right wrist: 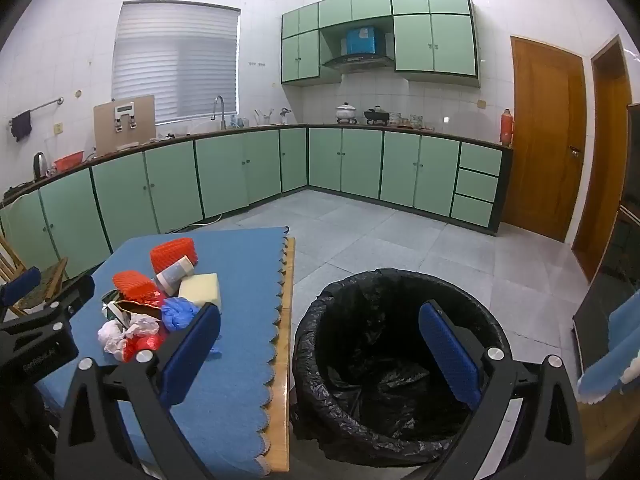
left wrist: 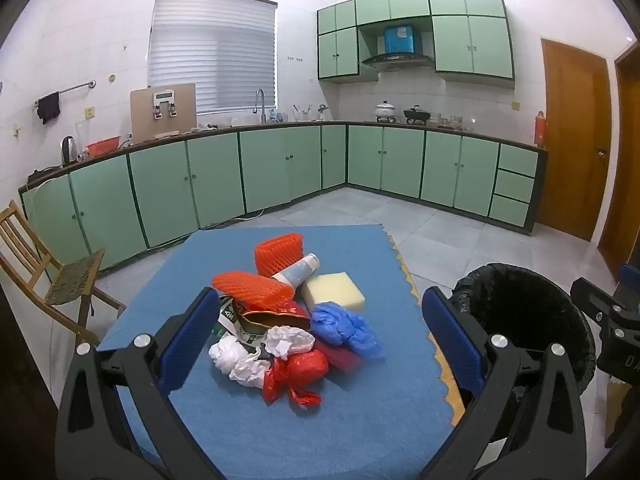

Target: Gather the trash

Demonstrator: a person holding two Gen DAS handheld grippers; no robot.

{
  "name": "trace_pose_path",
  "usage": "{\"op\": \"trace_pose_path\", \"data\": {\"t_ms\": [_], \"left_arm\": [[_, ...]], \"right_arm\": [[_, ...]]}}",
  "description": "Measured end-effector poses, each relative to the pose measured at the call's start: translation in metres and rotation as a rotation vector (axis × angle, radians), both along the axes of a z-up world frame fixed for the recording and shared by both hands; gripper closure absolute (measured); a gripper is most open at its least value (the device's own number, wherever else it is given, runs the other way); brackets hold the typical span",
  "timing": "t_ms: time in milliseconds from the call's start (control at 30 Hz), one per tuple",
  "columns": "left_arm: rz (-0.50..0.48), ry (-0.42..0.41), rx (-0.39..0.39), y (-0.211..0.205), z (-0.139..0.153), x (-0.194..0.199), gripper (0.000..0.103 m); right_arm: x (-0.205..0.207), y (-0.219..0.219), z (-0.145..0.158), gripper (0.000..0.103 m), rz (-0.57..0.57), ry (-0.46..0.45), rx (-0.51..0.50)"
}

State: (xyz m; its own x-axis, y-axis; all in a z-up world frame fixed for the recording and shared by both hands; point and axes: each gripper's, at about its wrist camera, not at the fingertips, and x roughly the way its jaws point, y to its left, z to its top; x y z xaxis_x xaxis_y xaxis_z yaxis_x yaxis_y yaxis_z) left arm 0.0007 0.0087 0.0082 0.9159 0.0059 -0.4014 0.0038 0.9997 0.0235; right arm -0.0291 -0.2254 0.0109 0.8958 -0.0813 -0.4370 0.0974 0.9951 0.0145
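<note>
Nearest, lower frame: left hand-held gripper [left wrist: 320, 340] spread wide and empty; we aim it at the trash pile [left wrist: 288, 320] mid-frame on the blue worktop [left wrist: 240, 420]. Right hand-held gripper [right wrist: 320, 354], likewise spread, hangs over the black-lined bin [right wrist: 400, 360], lower right.

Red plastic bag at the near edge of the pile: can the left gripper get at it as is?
Probably yes. The left gripper is open and the red plastic bag lies between its fingers' line, nearest of the pile, nothing over it.
</note>
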Motion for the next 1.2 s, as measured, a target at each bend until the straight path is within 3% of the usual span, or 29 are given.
{"op": "trace_pose_path", "data": {"t_ms": [1200], "left_arm": [[0.012, -0.01, 0.0, 0.003, 0.004, -0.002, 0.005]], "right_arm": [[0.002, -0.001, -0.001, 0.006, -0.003, 0.002, 0.011]]}}
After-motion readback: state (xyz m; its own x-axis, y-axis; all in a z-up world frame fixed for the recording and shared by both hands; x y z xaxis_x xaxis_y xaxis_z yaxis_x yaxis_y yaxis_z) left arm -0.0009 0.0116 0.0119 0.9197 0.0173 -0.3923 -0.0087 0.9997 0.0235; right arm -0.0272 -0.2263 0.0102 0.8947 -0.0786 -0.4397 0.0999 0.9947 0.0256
